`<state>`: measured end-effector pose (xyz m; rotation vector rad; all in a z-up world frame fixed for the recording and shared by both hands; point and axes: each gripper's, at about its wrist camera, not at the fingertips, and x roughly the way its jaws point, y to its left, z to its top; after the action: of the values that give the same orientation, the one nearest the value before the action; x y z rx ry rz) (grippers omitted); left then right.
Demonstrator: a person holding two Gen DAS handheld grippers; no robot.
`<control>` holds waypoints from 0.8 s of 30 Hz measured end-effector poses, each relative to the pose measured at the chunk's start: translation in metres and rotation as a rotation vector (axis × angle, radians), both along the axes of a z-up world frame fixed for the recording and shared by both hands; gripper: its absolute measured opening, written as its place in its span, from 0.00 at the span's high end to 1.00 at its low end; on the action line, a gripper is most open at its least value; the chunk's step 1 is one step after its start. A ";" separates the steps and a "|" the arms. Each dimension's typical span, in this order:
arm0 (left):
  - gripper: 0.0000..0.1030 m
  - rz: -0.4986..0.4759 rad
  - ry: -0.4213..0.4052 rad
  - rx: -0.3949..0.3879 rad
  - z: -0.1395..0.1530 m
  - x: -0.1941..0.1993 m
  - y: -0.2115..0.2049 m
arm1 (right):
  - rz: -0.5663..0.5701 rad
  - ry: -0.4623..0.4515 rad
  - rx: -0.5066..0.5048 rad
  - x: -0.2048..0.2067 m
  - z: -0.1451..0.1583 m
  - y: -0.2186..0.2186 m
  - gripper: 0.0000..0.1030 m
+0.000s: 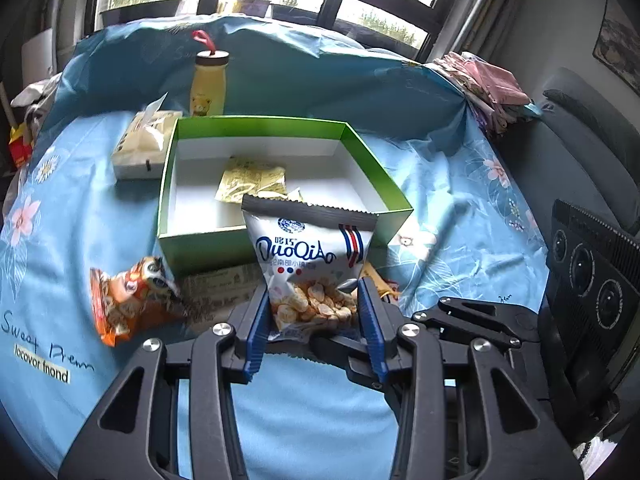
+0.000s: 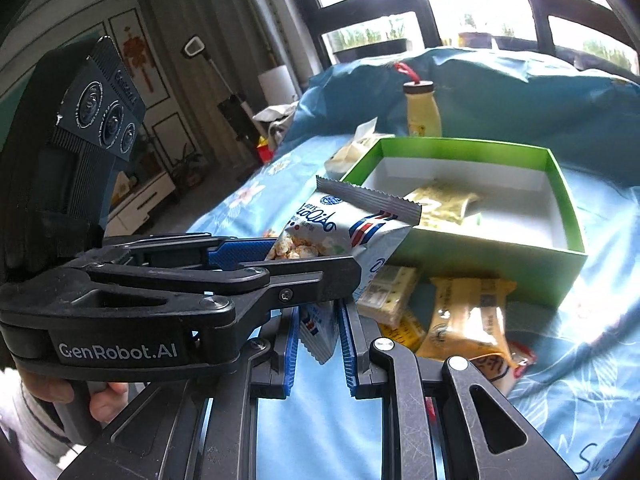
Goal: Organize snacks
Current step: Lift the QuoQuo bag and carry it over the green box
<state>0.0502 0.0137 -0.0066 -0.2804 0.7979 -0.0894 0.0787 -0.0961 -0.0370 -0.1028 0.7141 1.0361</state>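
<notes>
Both grippers clamp one white DuoQiao snack bag (image 1: 310,264): the left gripper (image 1: 314,312) pinches its lower part, the right gripper (image 2: 318,340) a bottom corner. The bag is held up in front of the green box (image 1: 200,240), which contains a yellow packet (image 1: 252,180).

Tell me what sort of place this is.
Probably a lived-in home room: a floral blue bedsheet covers the work surface, potted plants line the window sill, and a low white cabinet stands by panelled walls.
</notes>
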 end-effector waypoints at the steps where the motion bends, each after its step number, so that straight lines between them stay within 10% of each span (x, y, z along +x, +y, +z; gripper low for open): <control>1: 0.60 -0.001 -0.002 0.004 0.001 0.002 -0.001 | -0.004 -0.002 0.002 0.002 0.001 -0.001 0.80; 24: 0.60 -0.027 -0.046 0.058 0.021 0.066 -0.001 | -0.047 -0.056 0.042 0.056 0.023 -0.003 0.80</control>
<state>0.1167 0.0127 0.0145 -0.2122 0.7570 -0.0982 0.1349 -0.0994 -0.0139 -0.0784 0.6412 0.9989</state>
